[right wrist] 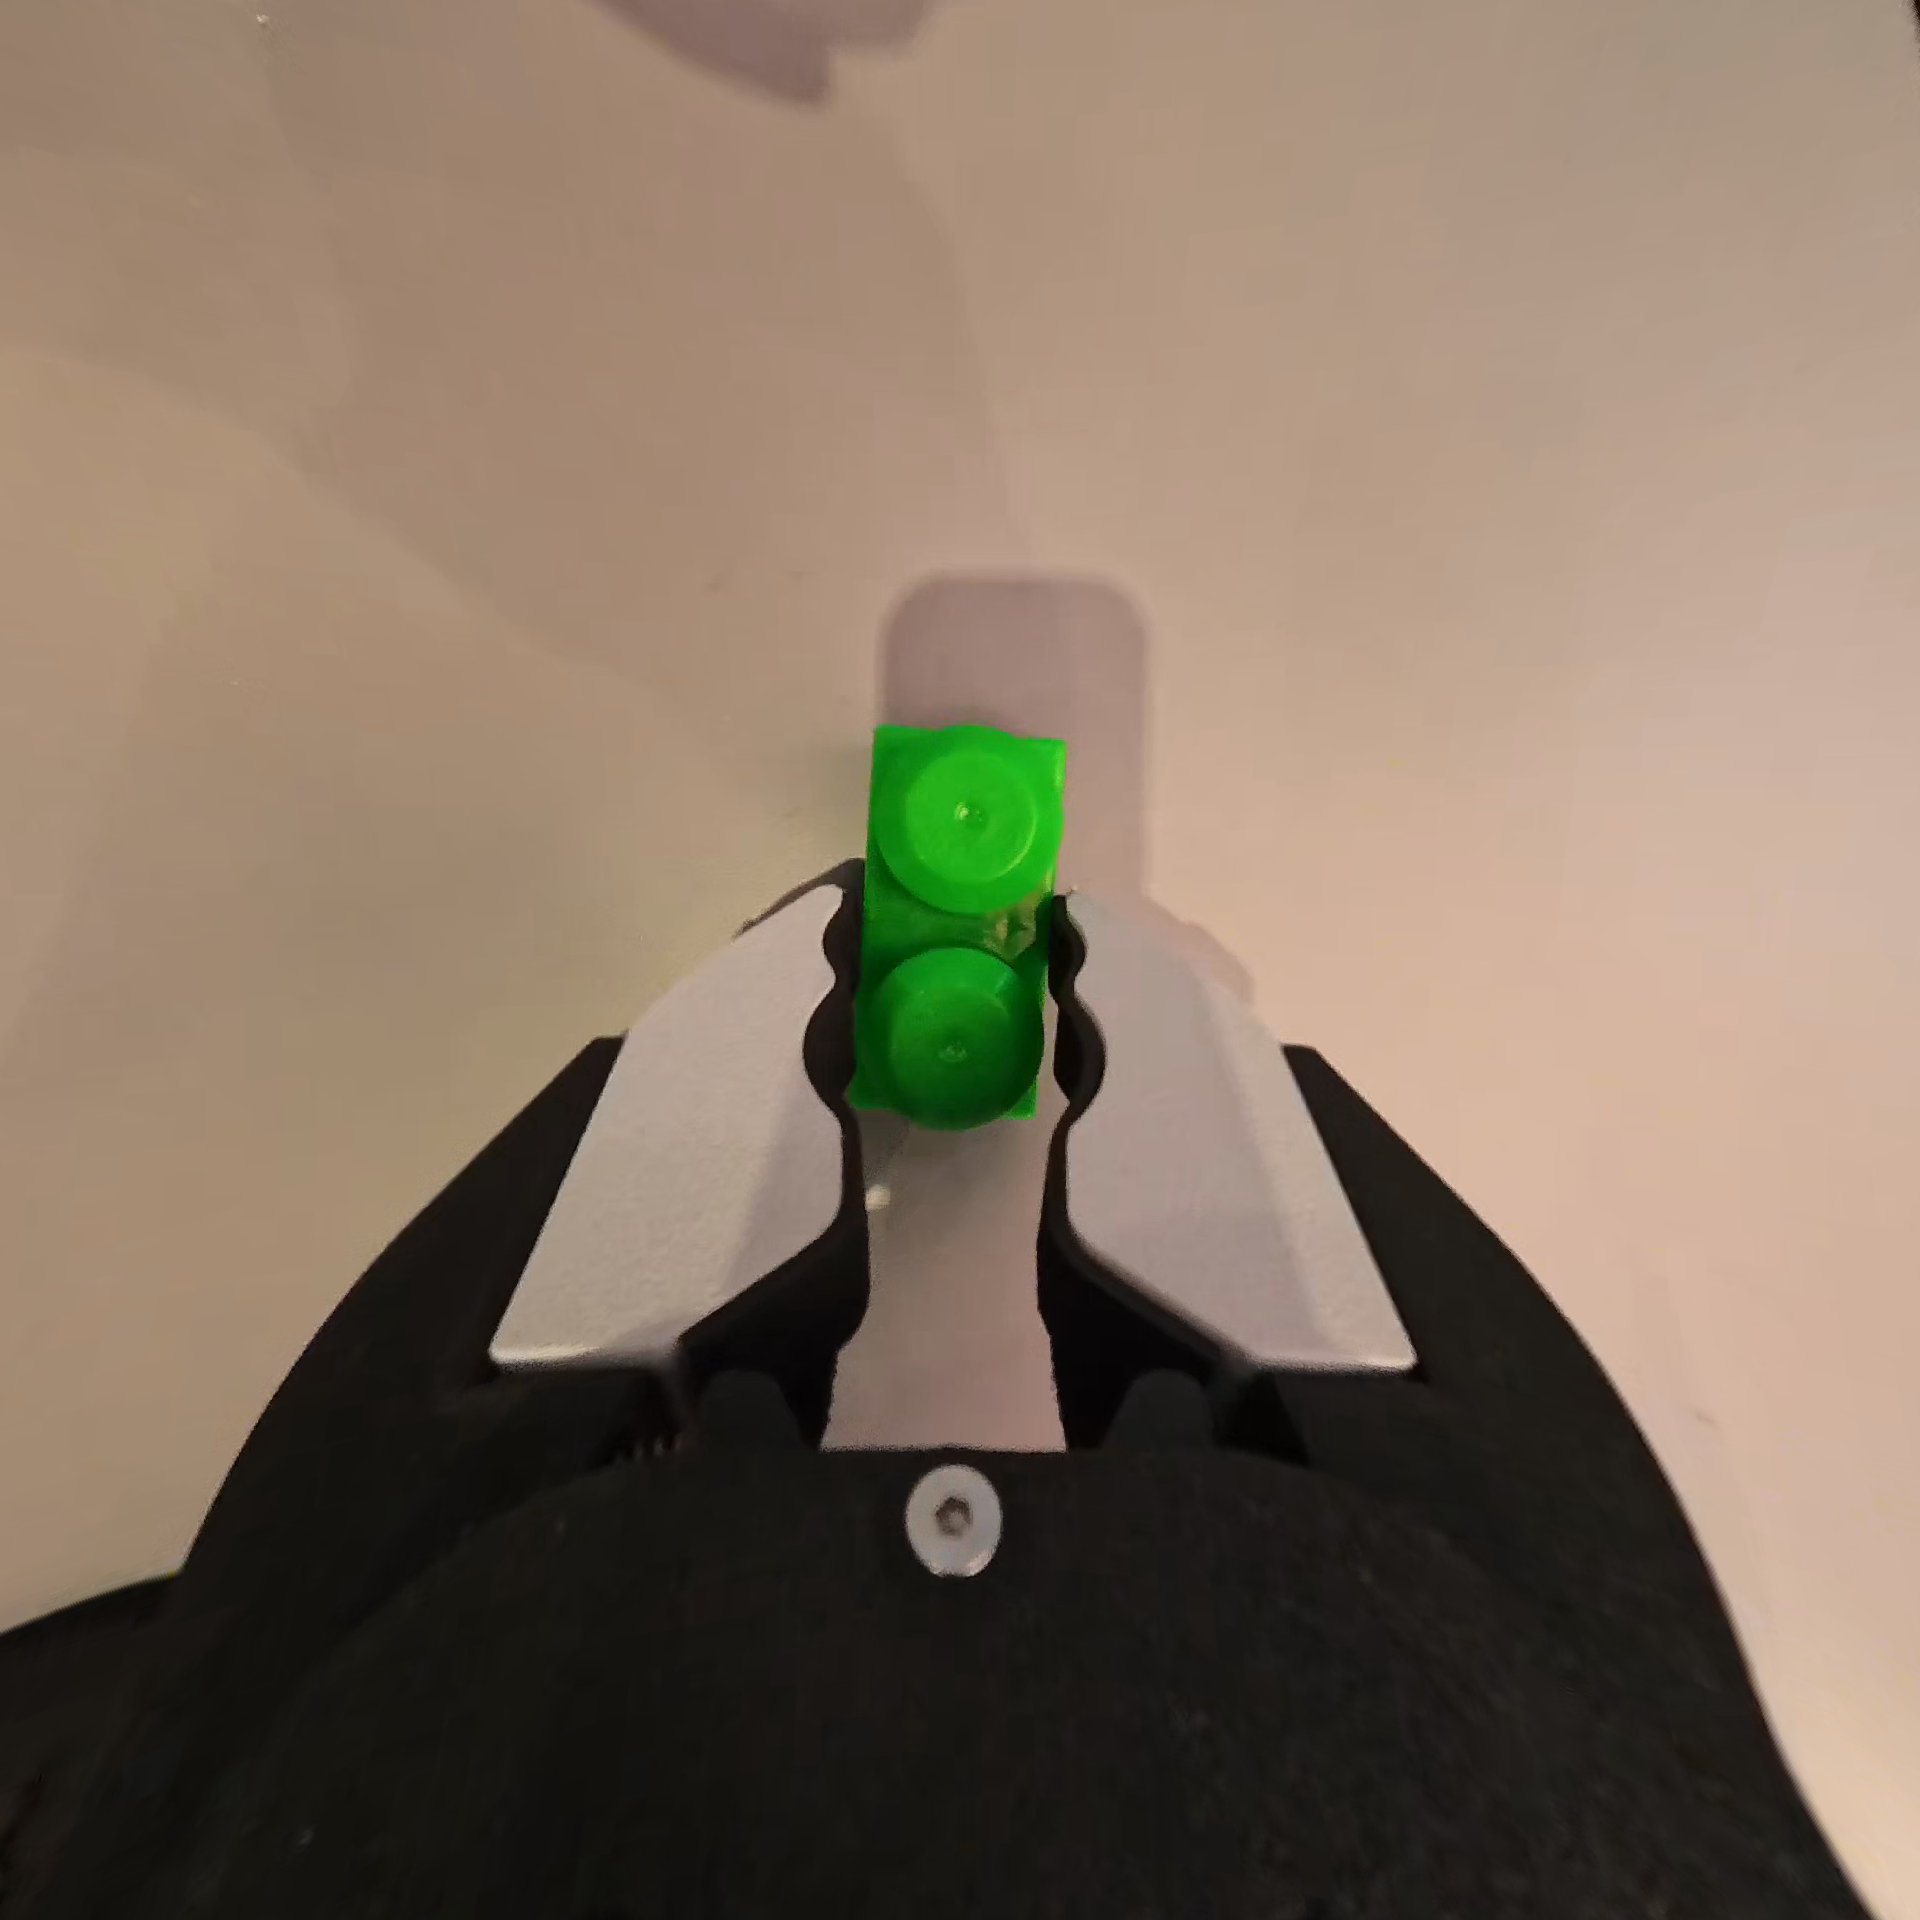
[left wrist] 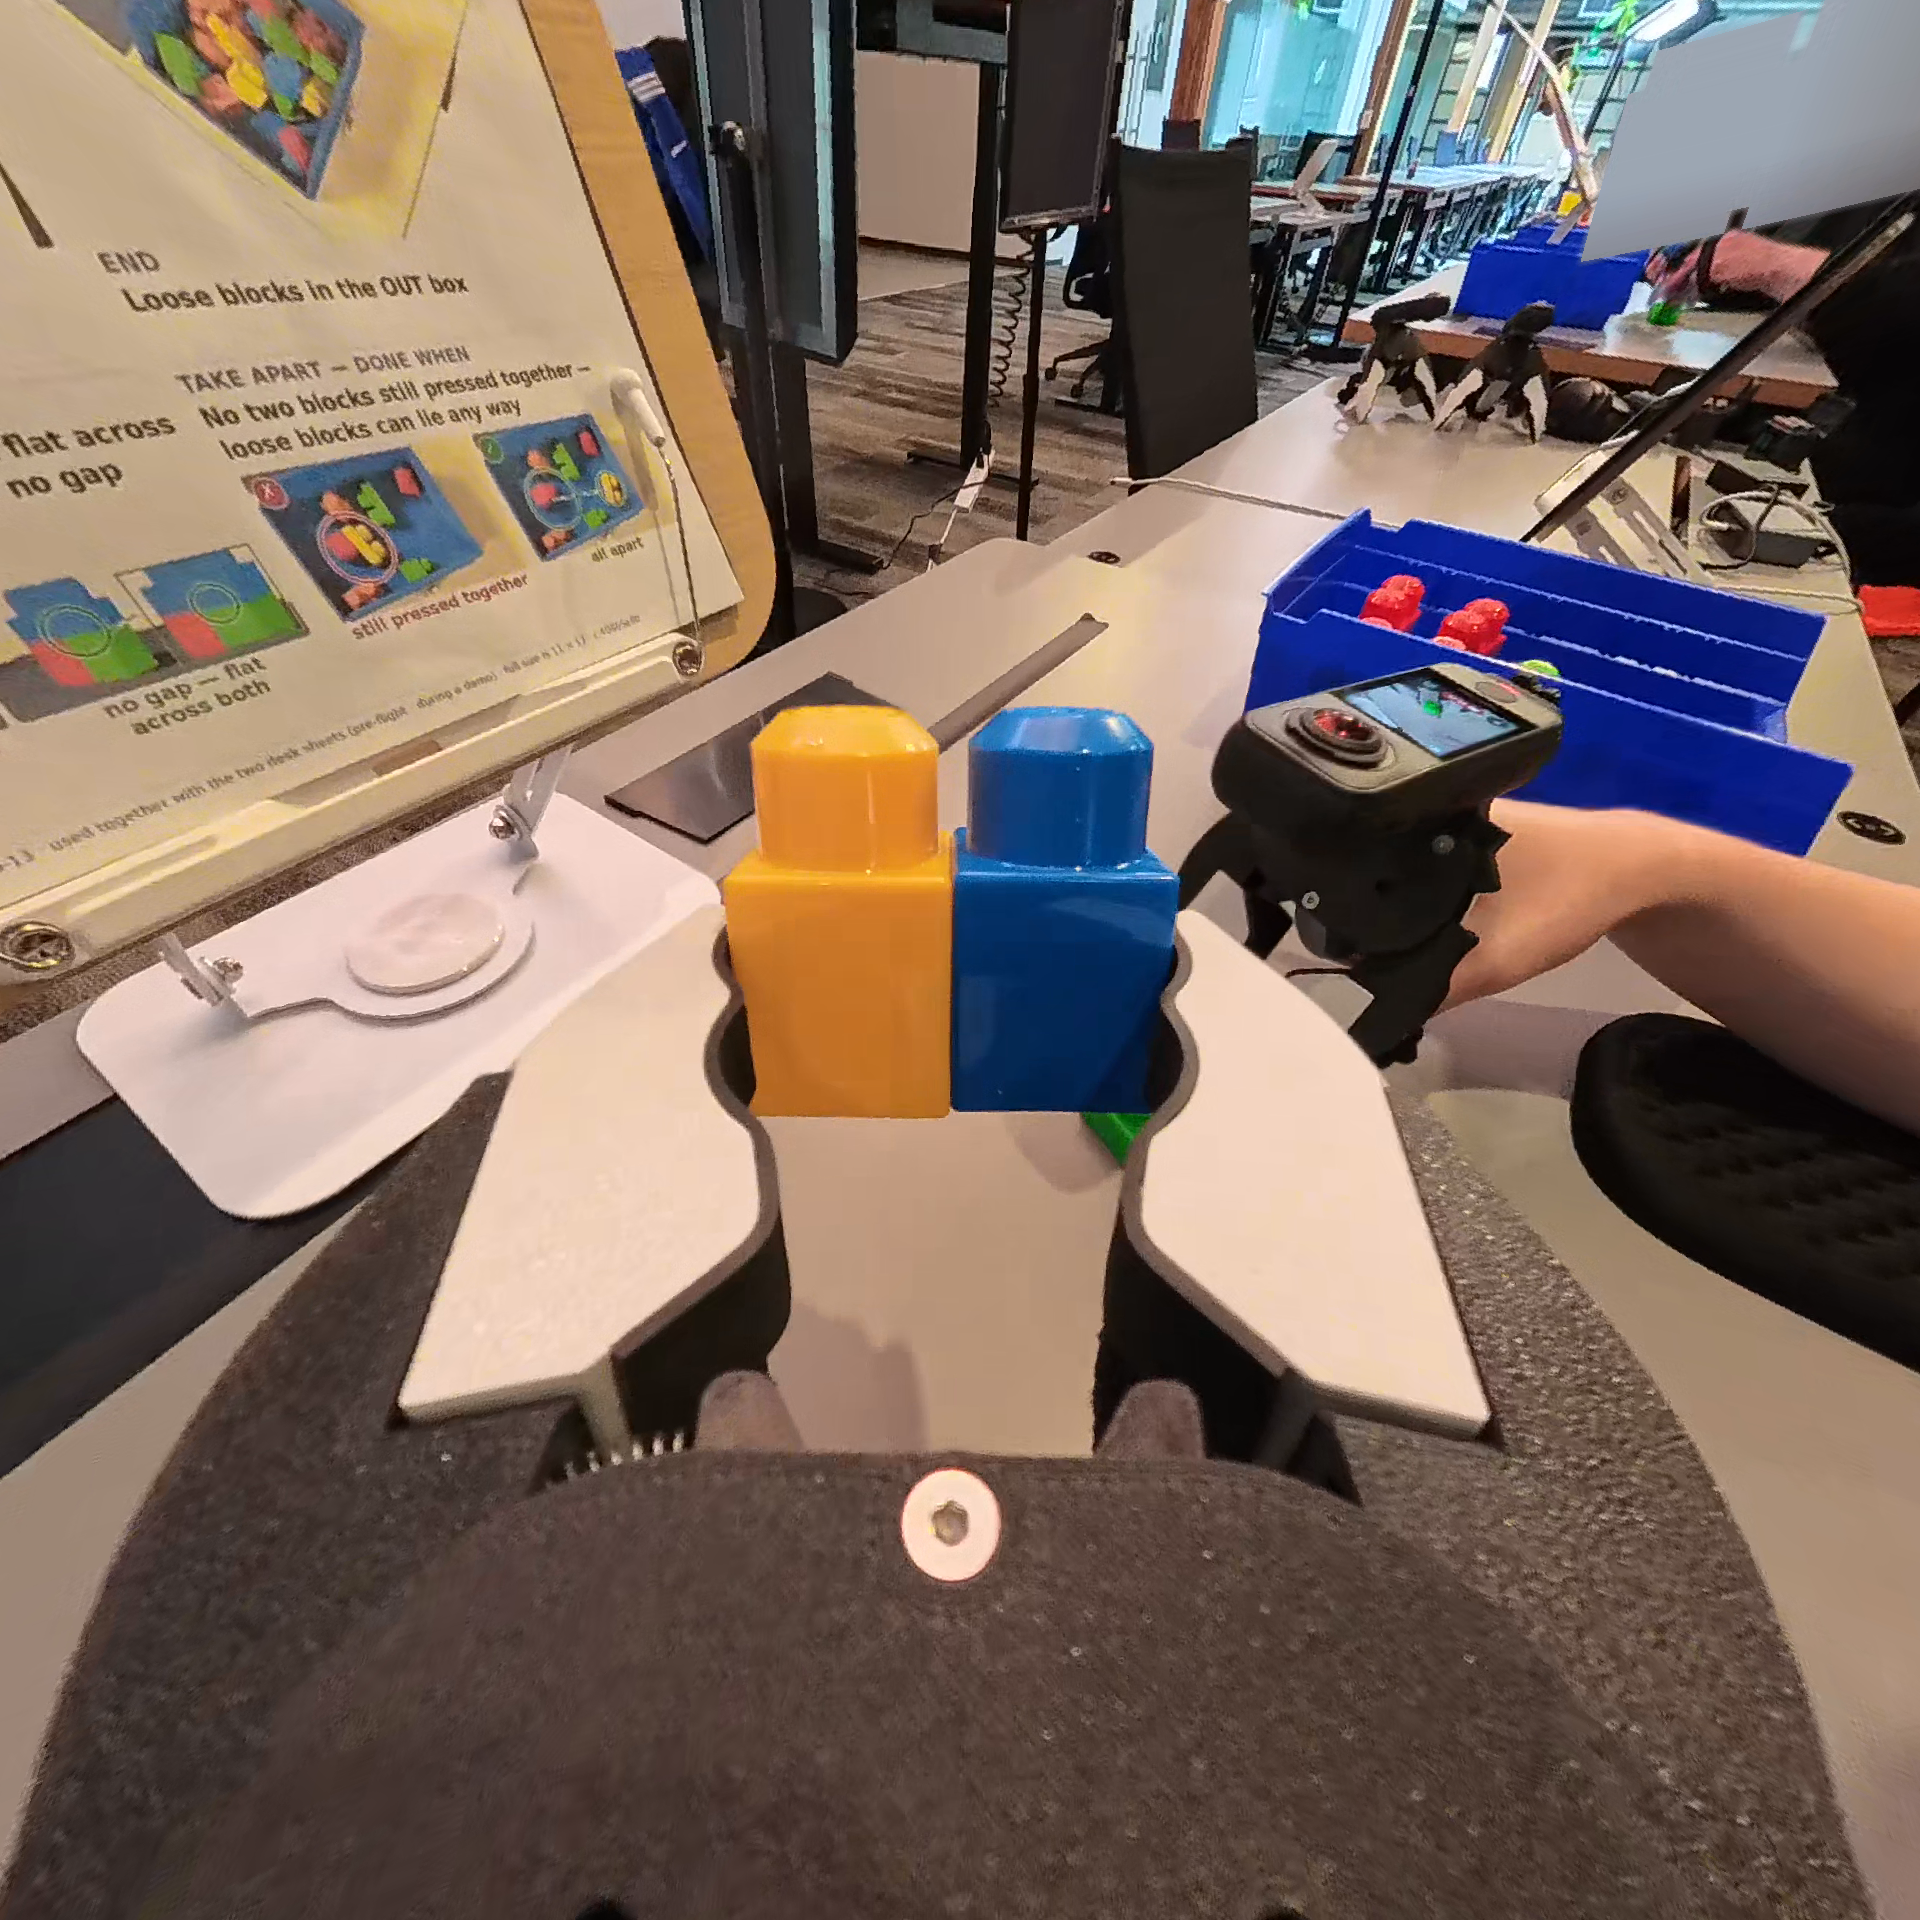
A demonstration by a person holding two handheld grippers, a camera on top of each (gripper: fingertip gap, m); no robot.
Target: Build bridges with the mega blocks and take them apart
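Note:
In the left wrist view my left gripper (left wrist: 953, 935) is shut on a yellow block (left wrist: 842, 935) and a blue block (left wrist: 1060, 935). They stand upright side by side, pressed between the white fingers (left wrist: 613, 1143). A bit of green (left wrist: 1117, 1130) shows under the blue block; I cannot tell what it belongs to. My right gripper (left wrist: 1361, 914) is just right of them, pointing down, held by a hand. In the right wrist view my right gripper (right wrist: 951, 904) is shut on a green two-stud block (right wrist: 956, 914), studs facing the camera, above the pale table (right wrist: 416, 520).
A blue bin (left wrist: 1558, 665) holding red blocks (left wrist: 1397, 603) stands at the back right. An instruction board (left wrist: 312, 416) on a white base (left wrist: 312, 1091) stands at the left. A person's forearm (left wrist: 1683, 914) and a black mesh pad (left wrist: 1766, 1164) are at the right.

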